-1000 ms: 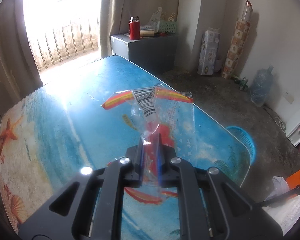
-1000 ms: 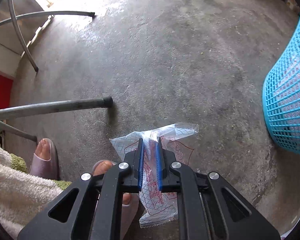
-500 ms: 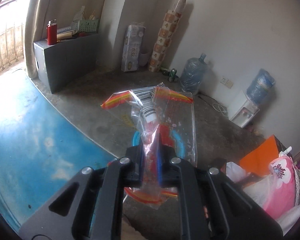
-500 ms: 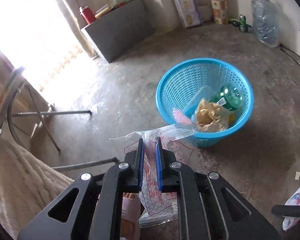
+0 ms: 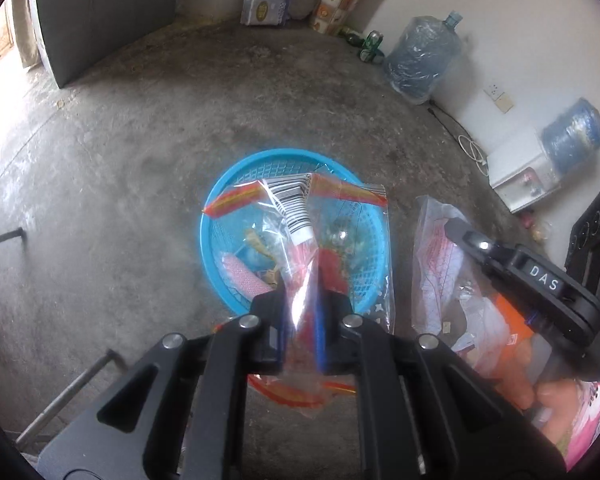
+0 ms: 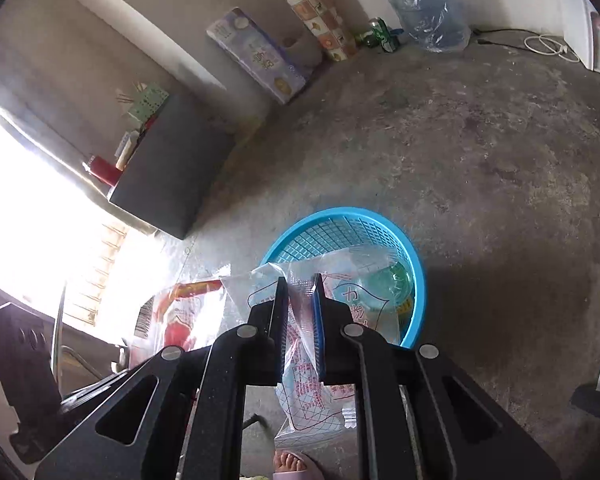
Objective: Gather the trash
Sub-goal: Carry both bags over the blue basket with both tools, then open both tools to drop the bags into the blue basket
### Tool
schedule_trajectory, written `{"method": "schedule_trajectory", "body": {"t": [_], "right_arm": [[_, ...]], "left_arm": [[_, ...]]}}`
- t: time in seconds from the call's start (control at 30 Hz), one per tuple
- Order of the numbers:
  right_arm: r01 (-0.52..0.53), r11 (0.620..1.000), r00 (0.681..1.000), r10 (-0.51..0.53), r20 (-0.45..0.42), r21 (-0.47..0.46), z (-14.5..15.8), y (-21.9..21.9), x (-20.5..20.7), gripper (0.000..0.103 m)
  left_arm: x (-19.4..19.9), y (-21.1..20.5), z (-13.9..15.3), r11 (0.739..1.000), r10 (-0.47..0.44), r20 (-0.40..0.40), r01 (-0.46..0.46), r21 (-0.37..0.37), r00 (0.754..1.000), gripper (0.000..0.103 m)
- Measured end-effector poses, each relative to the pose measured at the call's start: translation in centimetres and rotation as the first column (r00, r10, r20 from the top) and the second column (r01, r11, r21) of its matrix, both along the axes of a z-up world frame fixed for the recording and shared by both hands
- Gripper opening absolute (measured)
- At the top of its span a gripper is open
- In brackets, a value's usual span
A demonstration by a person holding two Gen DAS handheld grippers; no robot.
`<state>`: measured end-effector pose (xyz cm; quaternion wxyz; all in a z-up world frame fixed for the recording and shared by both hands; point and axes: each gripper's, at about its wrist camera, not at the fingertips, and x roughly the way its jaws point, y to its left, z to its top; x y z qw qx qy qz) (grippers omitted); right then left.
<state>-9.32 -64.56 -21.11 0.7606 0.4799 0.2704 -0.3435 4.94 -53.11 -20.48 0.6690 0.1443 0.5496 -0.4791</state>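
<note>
The blue basket (image 5: pixel 220 256) is seen at 12 o'clock below both grippers. The left gripper (image 5: pixel 302 300) is clamped on a red wrapper (image 5: pixel 296 208); the right gripper (image 6: pixel 299 308), on a clear bag (image 6: pixel 300 376). Each should be centred over the rim before release.

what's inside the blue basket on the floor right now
Inside the blue basket a green bottle shows, plus a pink wrapper and yellowish scraps. The held wrappers cover the rest, so the bottom is hidden.
</note>
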Motion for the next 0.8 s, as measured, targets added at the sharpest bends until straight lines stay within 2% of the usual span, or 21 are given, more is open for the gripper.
{"method": "schedule_trajectory", "body": {"t": [0.13,0.2,0.27,0.33,0.4,0.5,0.57,0.67,0.8], "right_arm": [[-0.012,0.999,0.999,0.014,-0.038,0.039,-2.6,-2.8,3.0,0.013],[-0.012,0.999,0.997,0.015,-0.072,0.046,-3.7,-3.9,4.3,0.016],[-0.021,0.998,0.994,0.027,-0.105,0.051,-4.7,-4.7,5.5,0.017],[-0.025,0.998,0.99,0.033,-0.139,0.055,-5.7,-5.1,6.4,0.03],[-0.027,0.998,0.986,0.035,-0.165,0.054,-6.4,-5.3,6.9,0.038],[-0.029,0.999,0.984,0.036,-0.174,0.039,-6.4,-4.9,6.8,0.044],[-0.026,0.999,0.984,0.029,-0.177,0.022,-6.0,-4.4,6.4,0.045],[-0.017,1.0,0.983,0.015,-0.181,-0.011,-4.8,-3.6,5.4,0.045],[-0.013,0.998,0.982,-0.001,-0.188,-0.069,-2.5,-1.5,3.4,0.045]], "left_arm": [[1.5,-1.6,-4.8,0.999,0.019,-0.011,-0.018,0.051,1.0,0.012],[2.4,-2.0,-7.0,0.997,0.027,-0.04,-0.025,0.07,0.999,0.018],[3.4,-2.2,-8.9,0.997,0.036,-0.083,-0.031,0.067,0.996,0.032],[4.1,-1.9,-10.4,0.995,0.058,-0.109,-0.049,0.083,0.992,0.042],[4.7,-1.7,-11.5,0.993,0.084,-0.141,-0.071,0.096,0.986,0.047],[4.7,-1.7,-11.7,0.994,0.074,-0.153,-0.061,0.089,0.985,0.059],[4.3,-1.9,-11.1,0.997,0.048,-0.126,-0.039,0.073,0.991,0.072],[3.7,-2.0,-10.0,0.999,0.03,-0.108,-0.026,0.036,0.994,0.079],[3.3,-1.4,-9.2,0.998,0.053,-0.099,-0.05,0.034,0.994,0.081]]}}
